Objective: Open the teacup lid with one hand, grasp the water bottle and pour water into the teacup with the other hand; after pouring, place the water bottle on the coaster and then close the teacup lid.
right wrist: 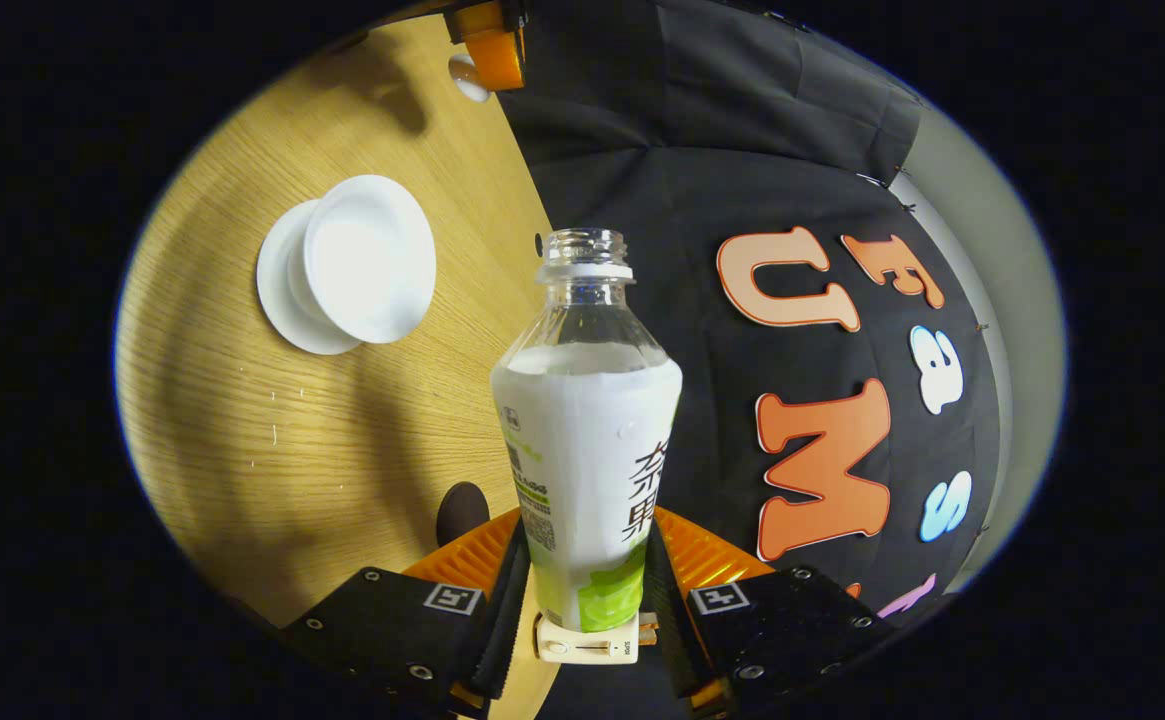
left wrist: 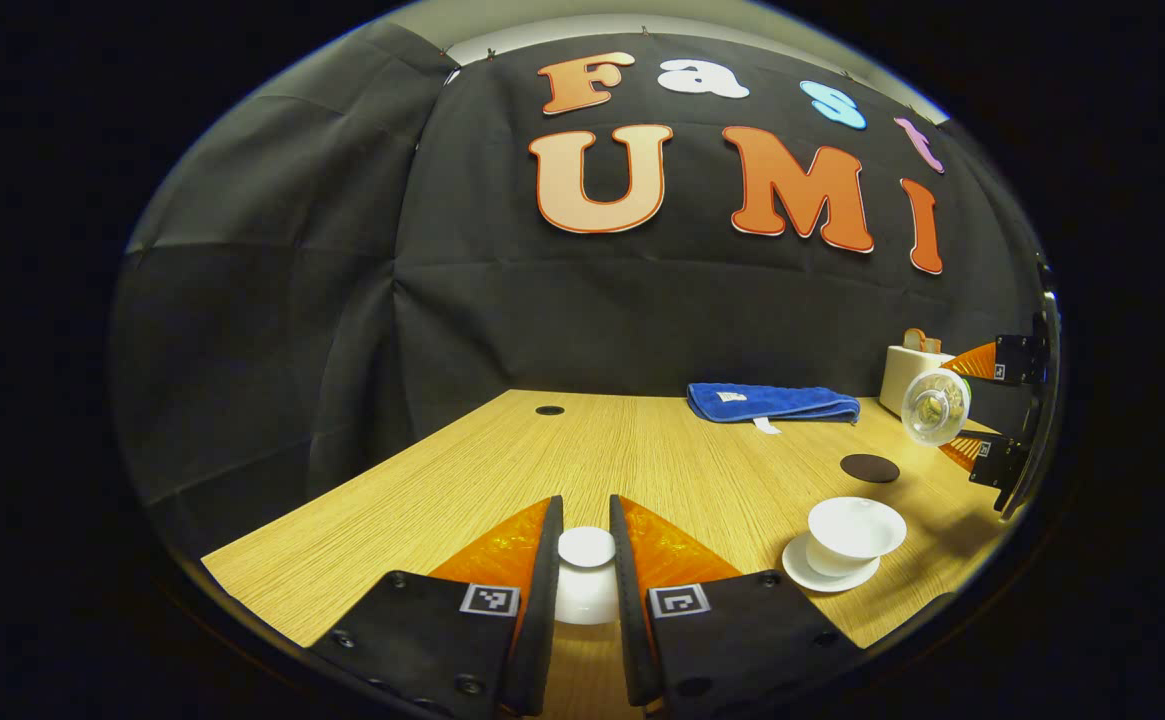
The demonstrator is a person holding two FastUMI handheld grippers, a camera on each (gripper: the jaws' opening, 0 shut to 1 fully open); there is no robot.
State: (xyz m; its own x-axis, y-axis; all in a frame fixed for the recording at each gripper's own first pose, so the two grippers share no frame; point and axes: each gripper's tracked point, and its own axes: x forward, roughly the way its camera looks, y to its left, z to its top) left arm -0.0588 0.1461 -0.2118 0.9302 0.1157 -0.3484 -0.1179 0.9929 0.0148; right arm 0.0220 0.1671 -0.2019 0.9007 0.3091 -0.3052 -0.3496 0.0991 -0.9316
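In the left gripper view my left gripper [left wrist: 585,560] is shut on the white teacup lid [left wrist: 585,575], held just above the wooden table [left wrist: 502,470]. The lidless white teacup [left wrist: 854,532] stands on its saucer [left wrist: 802,570] to the right. Beyond it lies the dark round coaster [left wrist: 869,467]. In the right gripper view my right gripper [right wrist: 582,585] is shut on the capless water bottle [right wrist: 587,450], which lies tipped on its side in the air with its mouth pointing past the teacup [right wrist: 367,255]. The same bottle [left wrist: 935,406] hangs at the right of the left gripper view.
A folded blue towel [left wrist: 770,402] lies at the back of the table. A cream box [left wrist: 907,375] stands at the back right, behind the bottle. A small dark hole [left wrist: 549,410] sits in the tabletop near the cloth wall.
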